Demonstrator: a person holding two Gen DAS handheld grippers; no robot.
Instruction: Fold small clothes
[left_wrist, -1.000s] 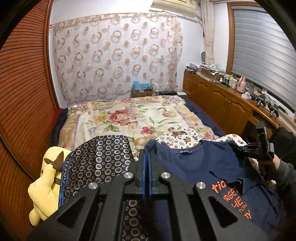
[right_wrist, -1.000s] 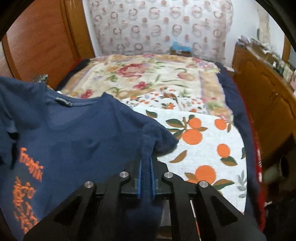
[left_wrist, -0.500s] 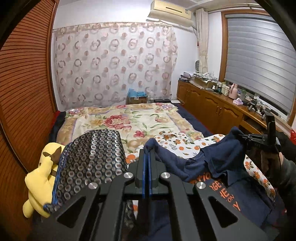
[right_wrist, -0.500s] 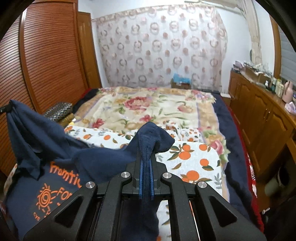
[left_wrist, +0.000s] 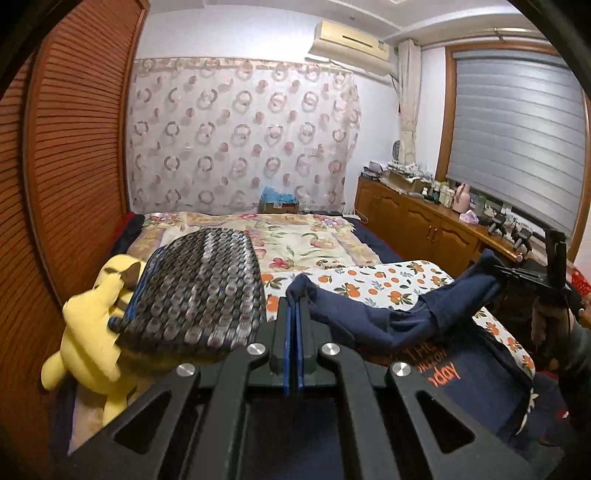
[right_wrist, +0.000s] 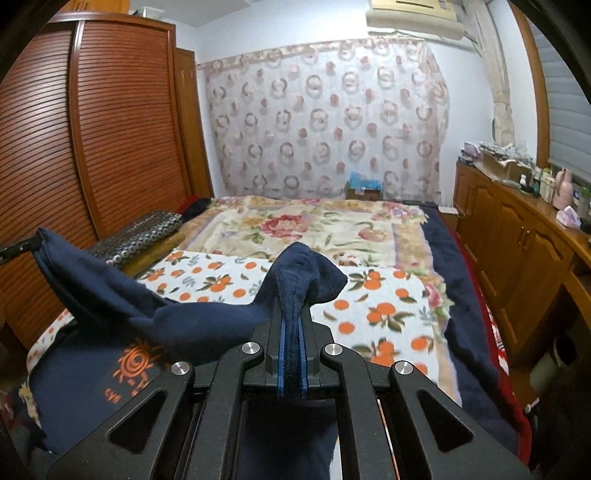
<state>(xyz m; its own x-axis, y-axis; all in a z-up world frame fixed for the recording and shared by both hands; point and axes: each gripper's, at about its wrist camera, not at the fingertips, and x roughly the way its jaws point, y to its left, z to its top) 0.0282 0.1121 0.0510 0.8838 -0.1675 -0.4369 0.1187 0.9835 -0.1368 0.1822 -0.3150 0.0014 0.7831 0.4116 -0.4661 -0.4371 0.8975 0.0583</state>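
Over bed (right_wrist: 325, 221): soft, light navy cotton tee (right_wrist: 184, 317) sags btwn L gripper (left_wrist: 294, 314) & R gripper (right_wrist: 291, 321), both jaws clenched on its shoulders; best hold = corners.

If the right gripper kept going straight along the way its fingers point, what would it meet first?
Probably the white orange-print cloth spread on the bed. The right gripper, shut on a bunched corner of the navy T-shirt, points slightly downward over it; nothing else shows in between, though depth is uncertain.
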